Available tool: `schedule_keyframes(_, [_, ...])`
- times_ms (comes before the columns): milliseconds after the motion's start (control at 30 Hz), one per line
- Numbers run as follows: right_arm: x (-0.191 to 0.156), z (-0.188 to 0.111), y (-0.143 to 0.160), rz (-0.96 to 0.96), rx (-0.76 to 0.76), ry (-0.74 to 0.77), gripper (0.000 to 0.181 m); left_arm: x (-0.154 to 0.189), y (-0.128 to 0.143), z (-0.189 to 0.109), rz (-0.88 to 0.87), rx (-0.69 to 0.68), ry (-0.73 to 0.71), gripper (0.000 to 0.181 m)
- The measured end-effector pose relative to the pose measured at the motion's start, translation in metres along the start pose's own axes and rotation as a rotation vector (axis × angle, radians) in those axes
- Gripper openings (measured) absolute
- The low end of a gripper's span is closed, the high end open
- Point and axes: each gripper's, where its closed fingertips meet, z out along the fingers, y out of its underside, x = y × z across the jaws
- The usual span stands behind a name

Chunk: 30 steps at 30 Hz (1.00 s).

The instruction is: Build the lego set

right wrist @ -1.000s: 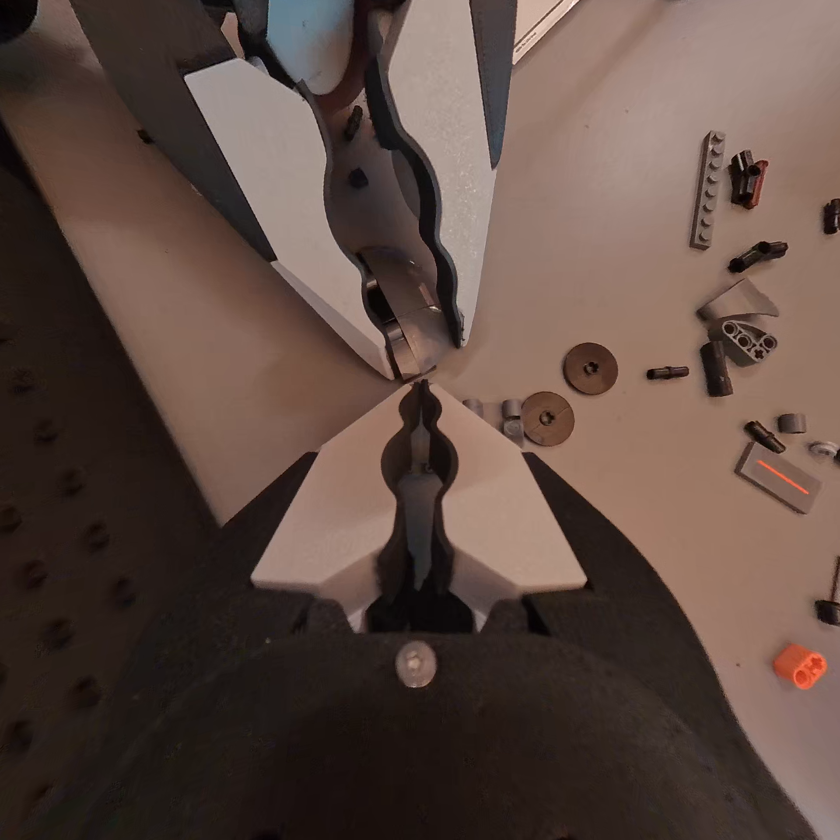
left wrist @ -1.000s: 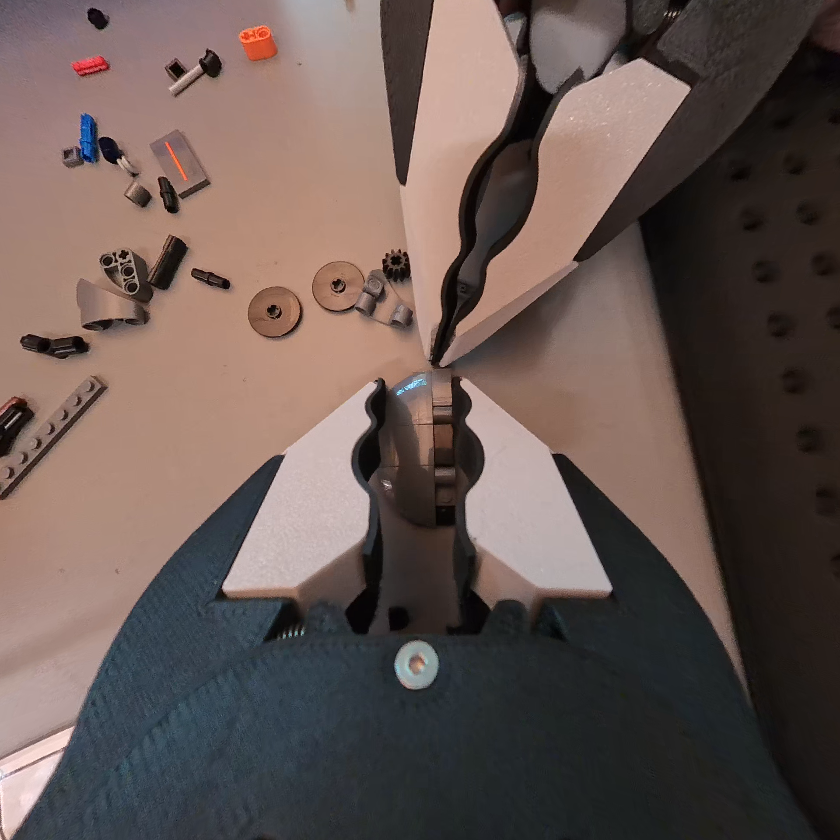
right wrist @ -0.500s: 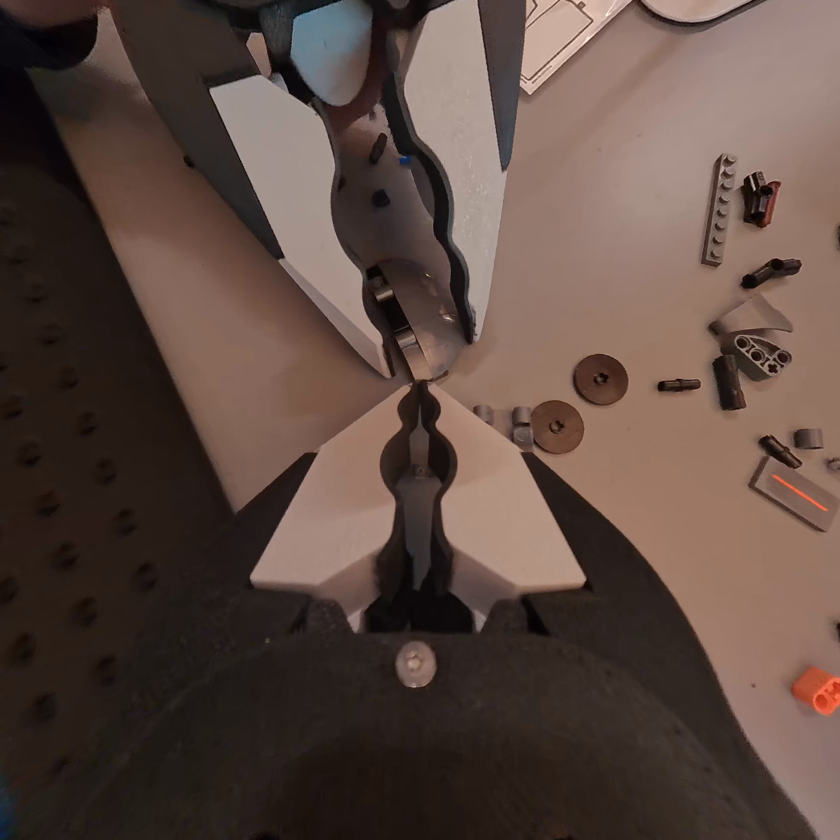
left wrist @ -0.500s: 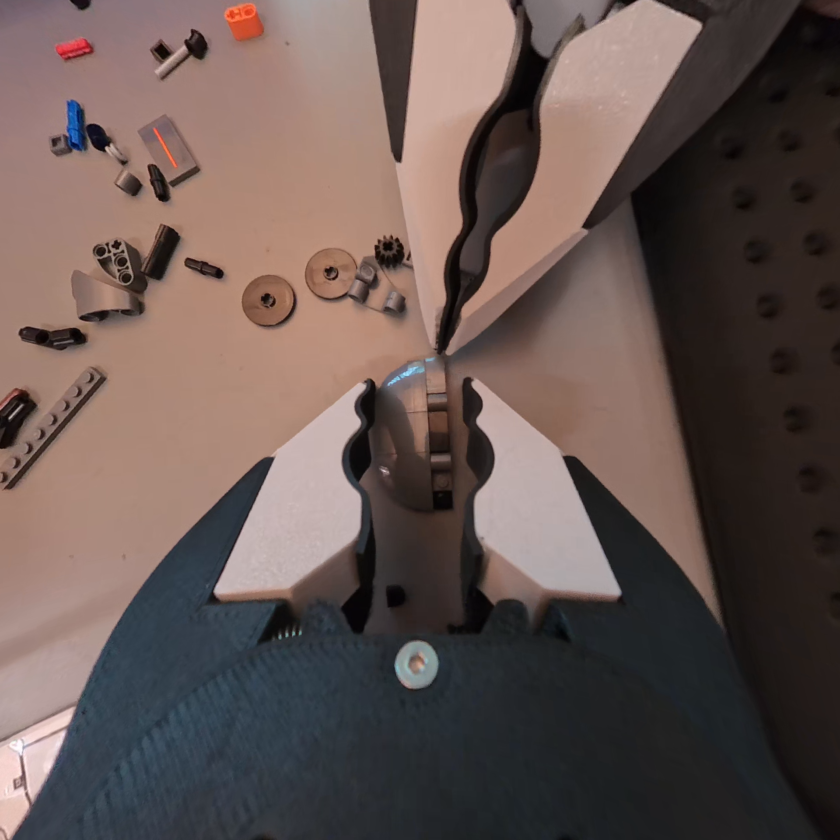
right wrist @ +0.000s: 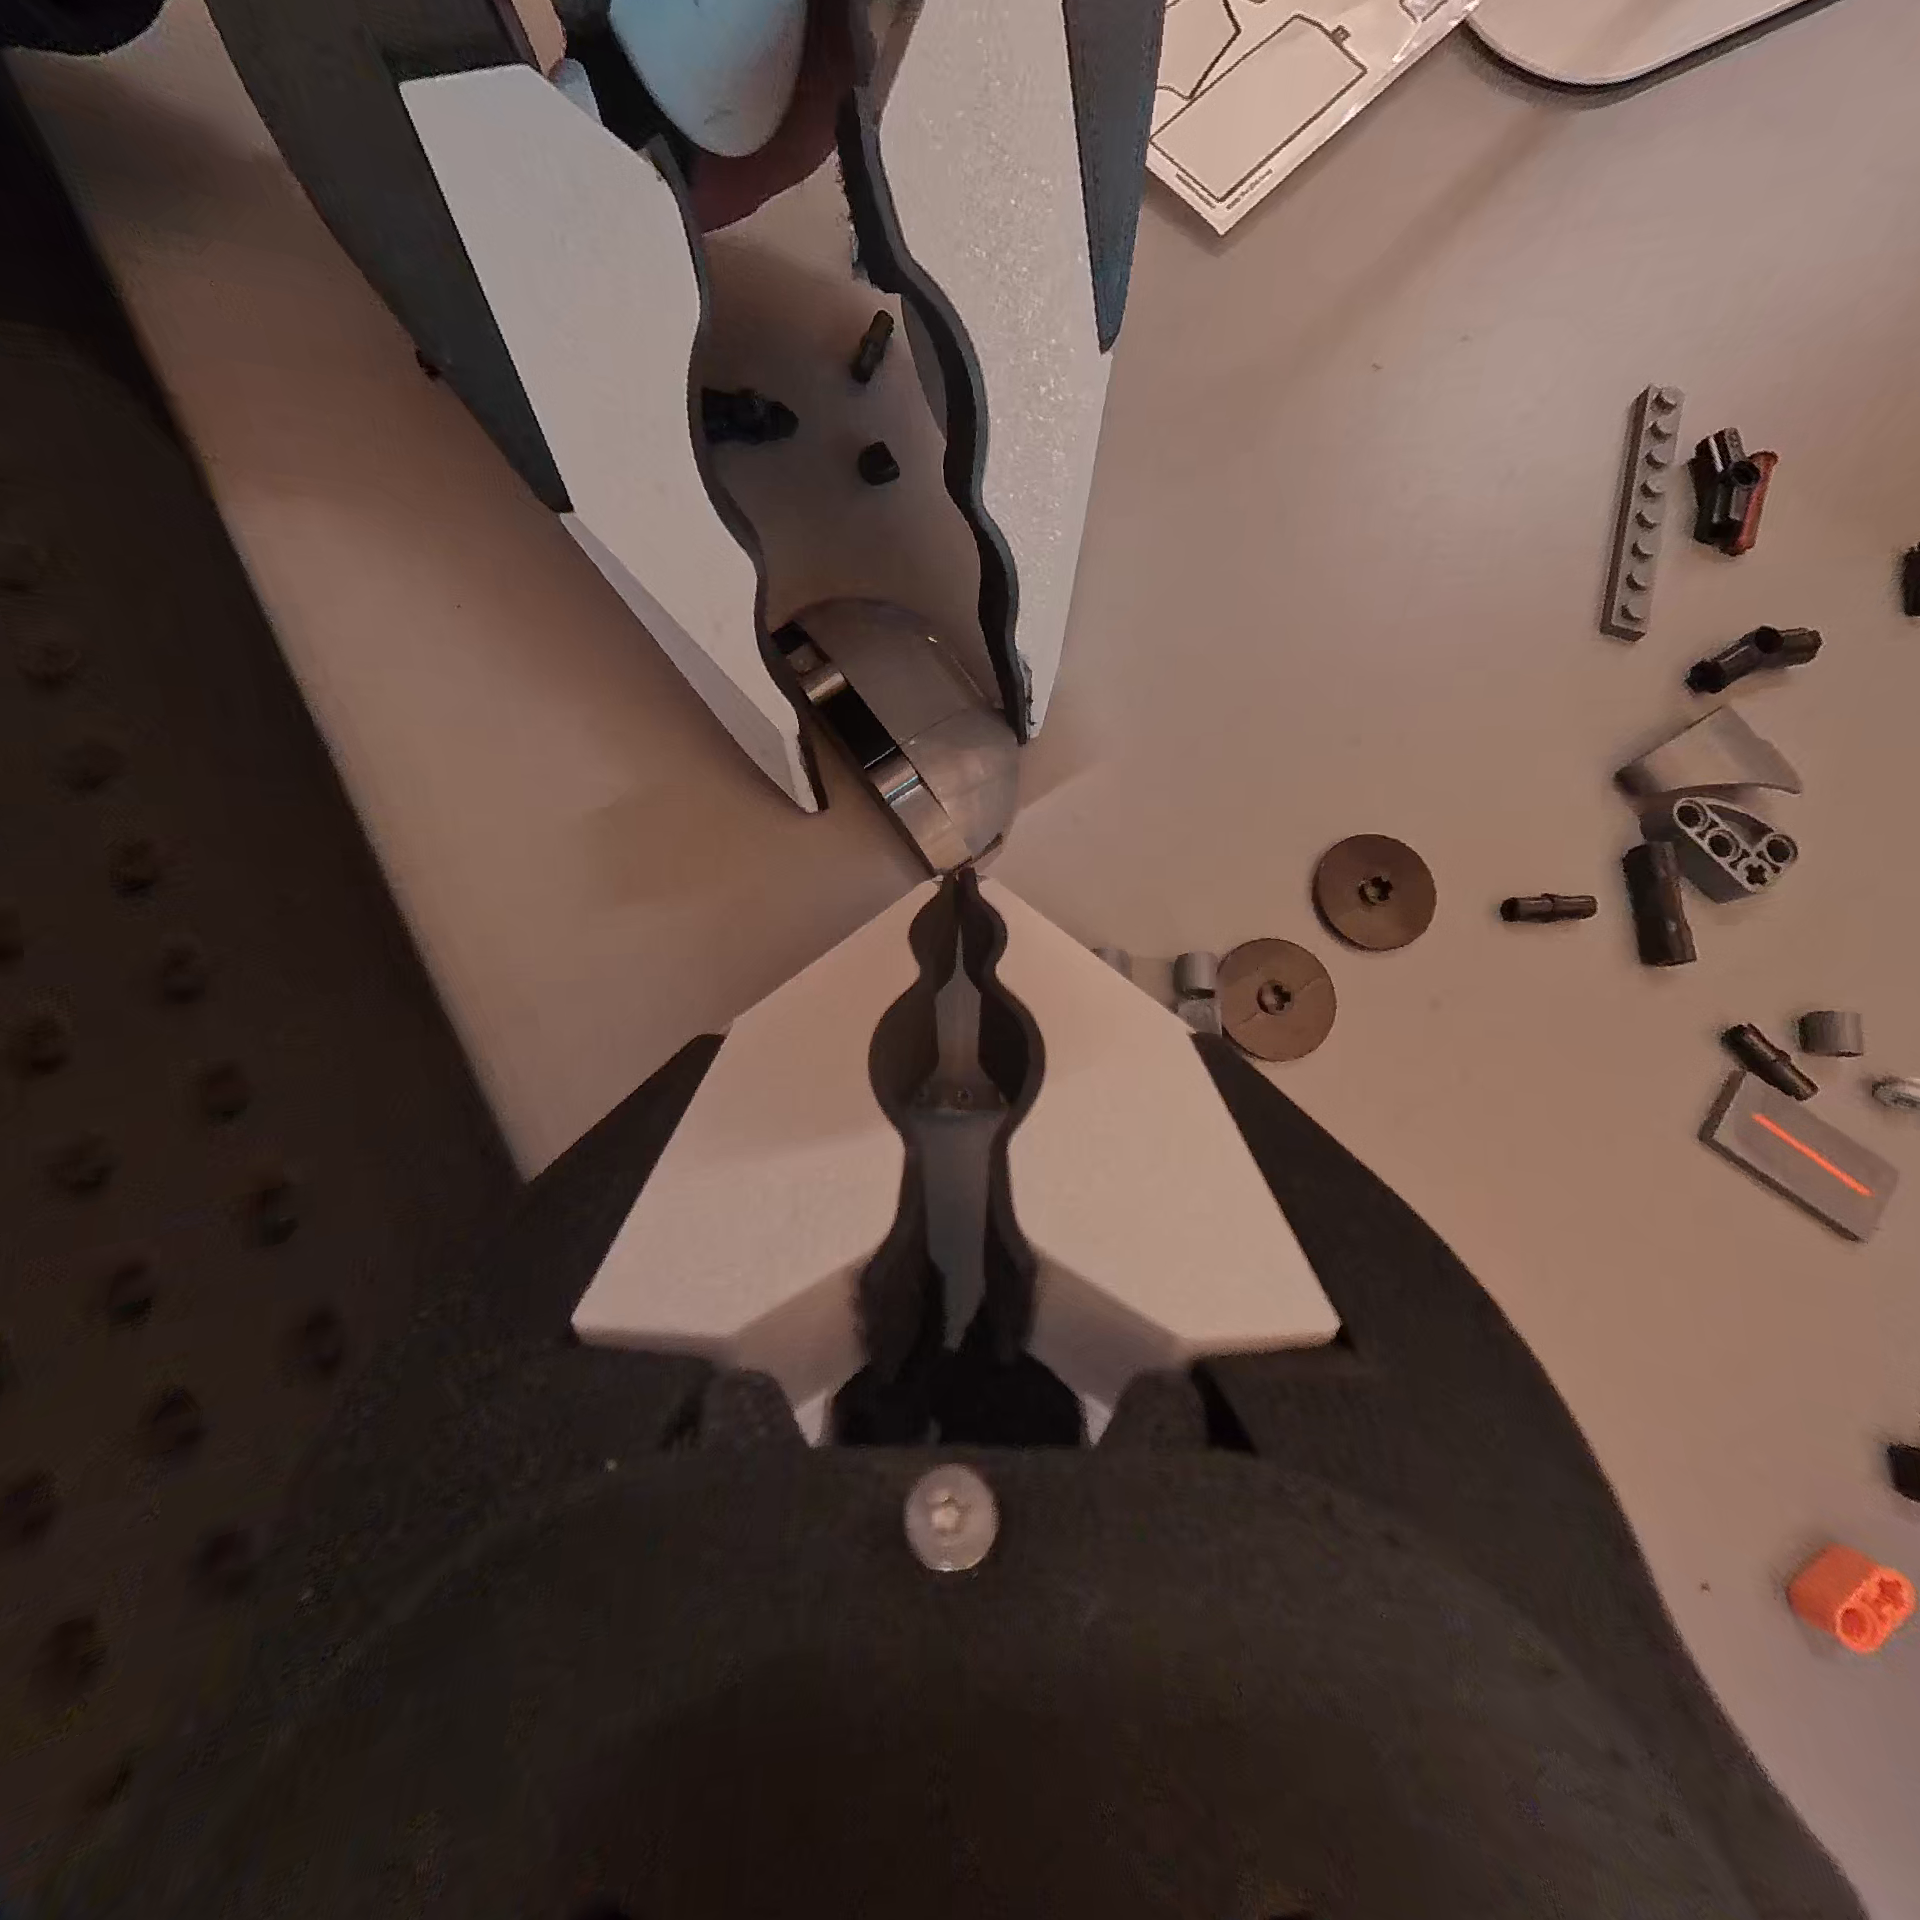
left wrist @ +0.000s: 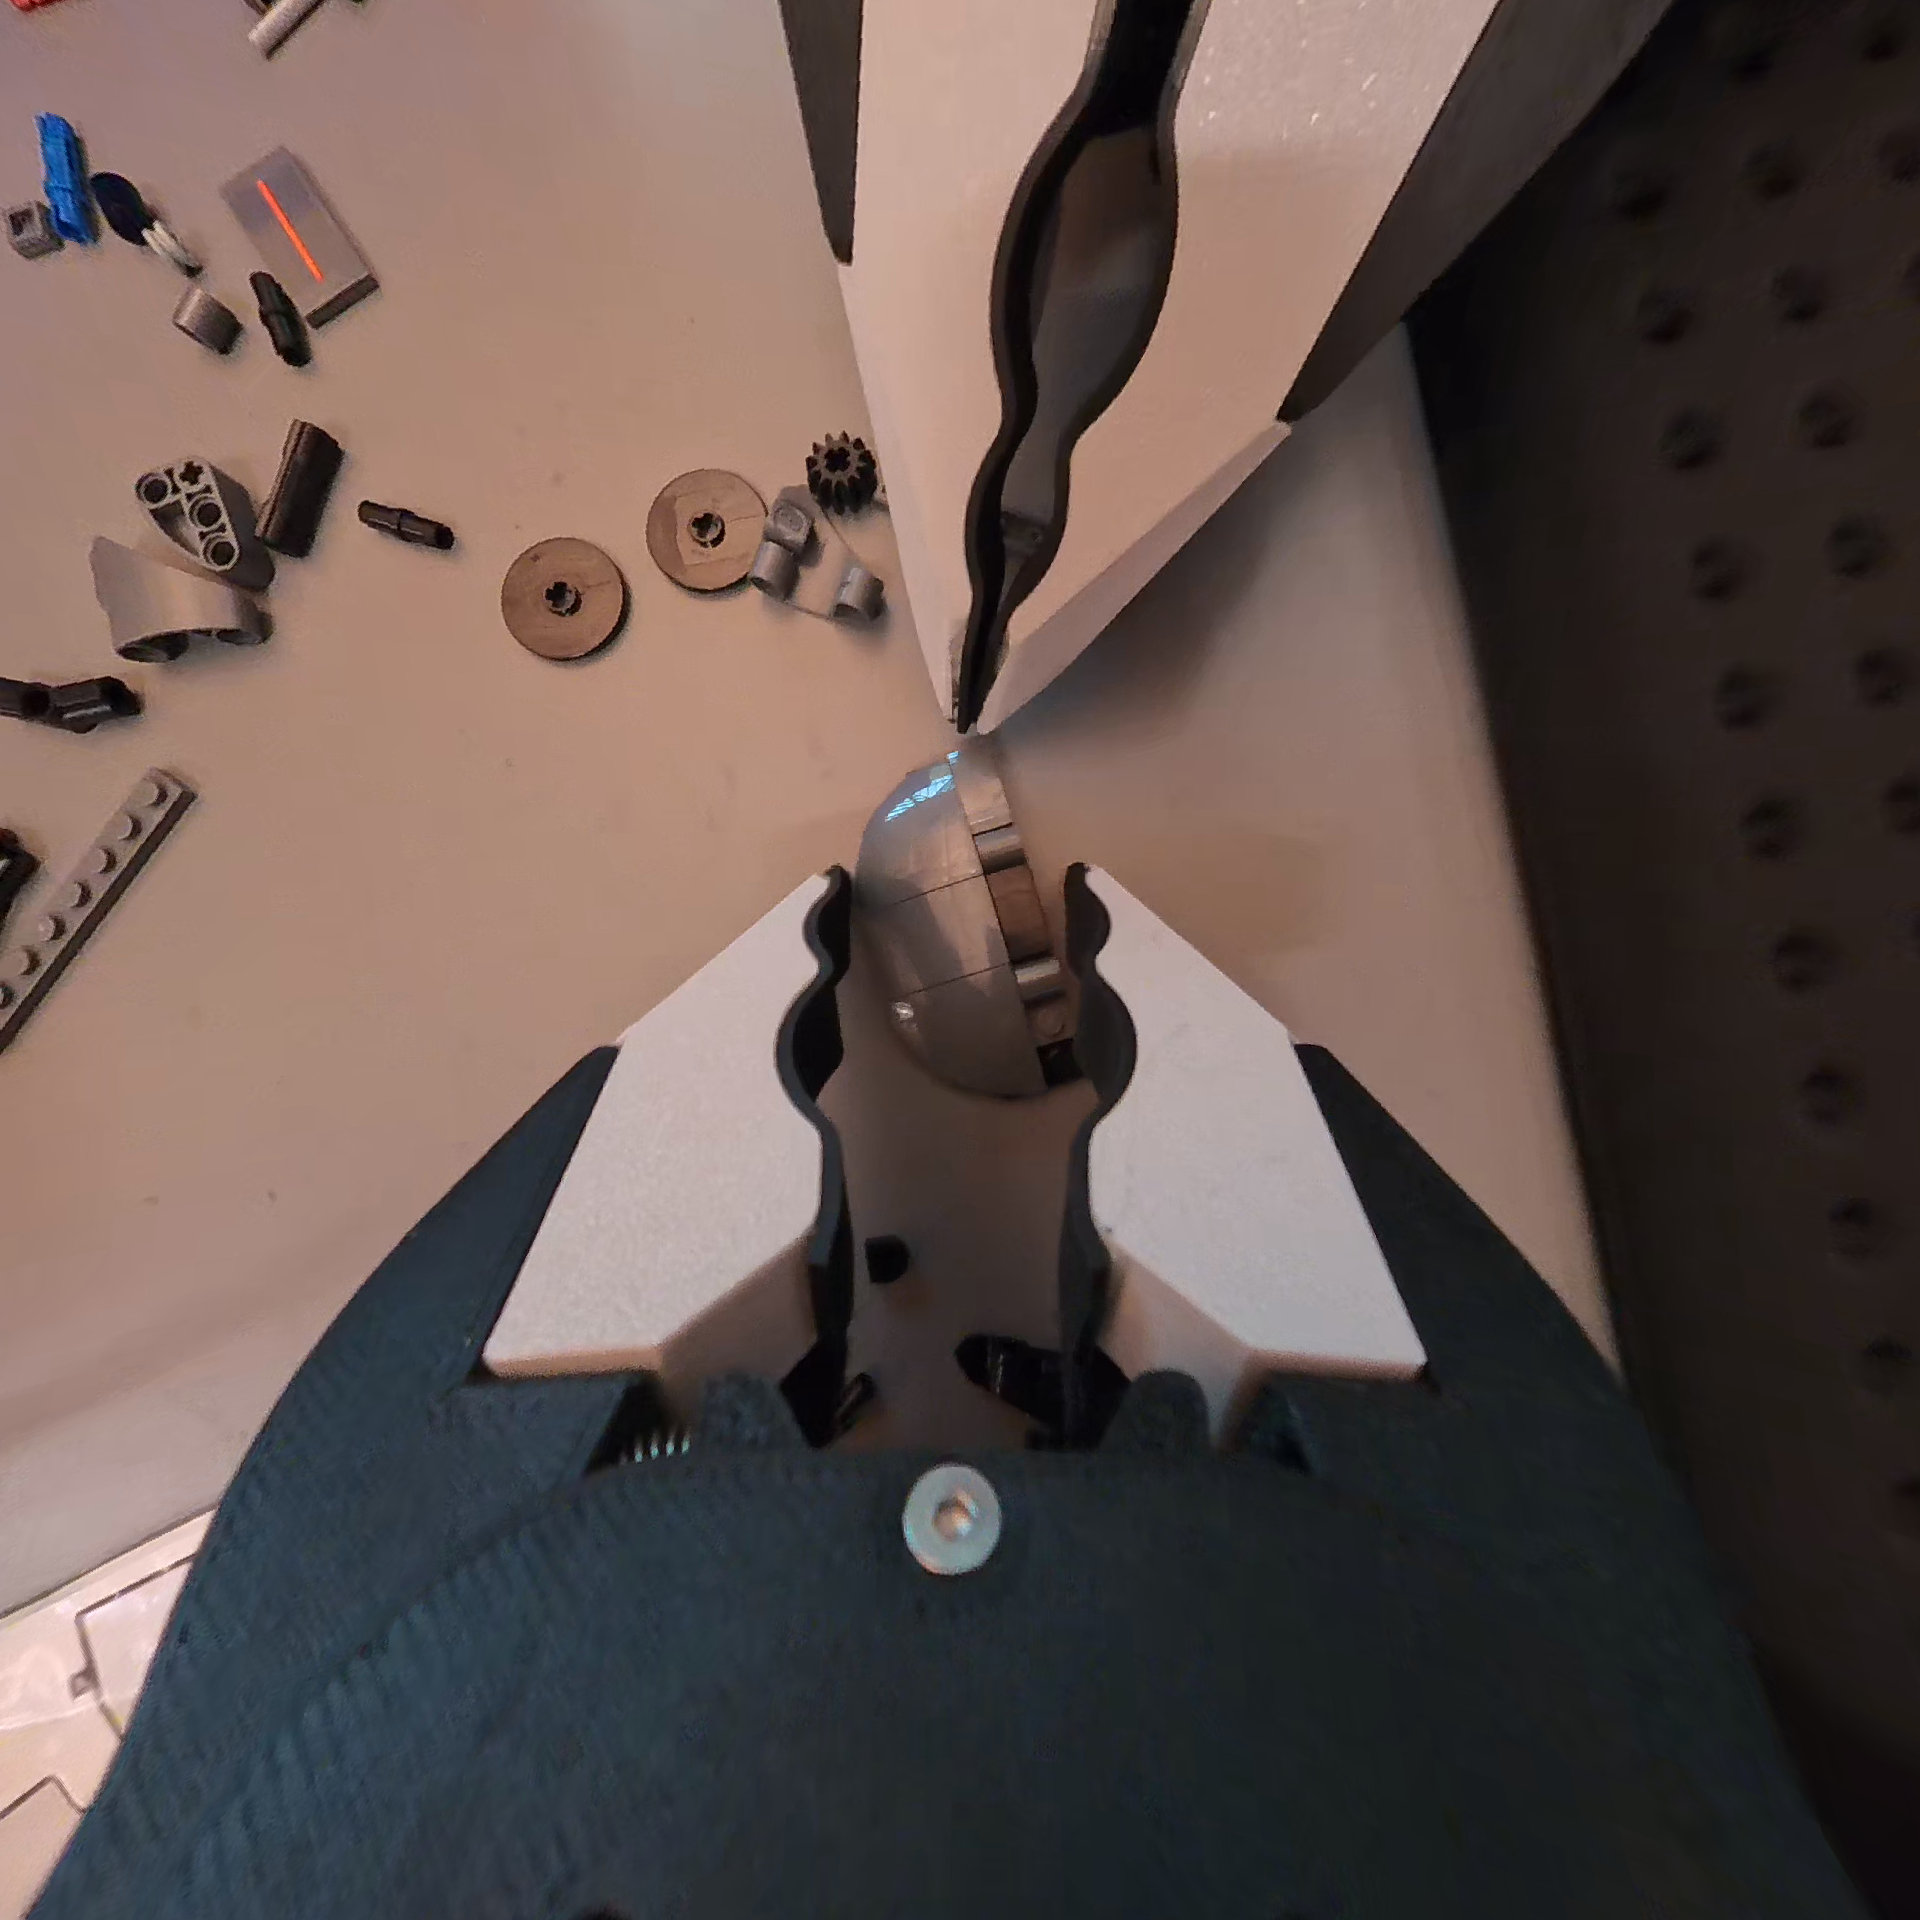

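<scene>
A grey dome-shaped Lego assembly with dark plates on its flat side sits tilted between the fingertips of my left gripper. The jaws stand apart and the dome sits loosely, leaning on the left fingertip. In the right wrist view the dome pokes out past the left gripper. My right gripper is shut on a thin grey piece, seen edge-on. Its tips touch the dome's far end. In the left wrist view the right gripper comes in from the top.
Loose parts lie on the beige table: two dark discs, a black gear, a long grey plate, a grey tile with an orange line, an orange connector. A printed sheet lies far off. A dark studded surface borders the table. Less than 4 cm separates the two grippers' tips.
My left gripper's jaws have spread apart. The dome has slid out toward the fingertips and tilted. The right gripper stays shut, tip against the dome.
</scene>
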Motion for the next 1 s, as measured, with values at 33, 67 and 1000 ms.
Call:
schedule_keyframes(33, [0.000, 0.000, 0.000, 0.001, 0.001, 0.002, 0.000, -0.001, 0.000, -0.001, -0.004, 0.002, -0.002, 0.040])
schedule_keyframes(67, [0.001, -0.001, -0.001, 0.004, 0.006, 0.005, 0.000, -0.002, 0.000, -0.002, -0.009, 0.008, -0.004, 0.040])
schedule_keyframes(1000, [0.004, -0.018, -0.058, 0.009, 0.212, -0.302, 0.008, -0.005, 0.000, -0.029, -0.023, 0.070, -0.047, 0.038])
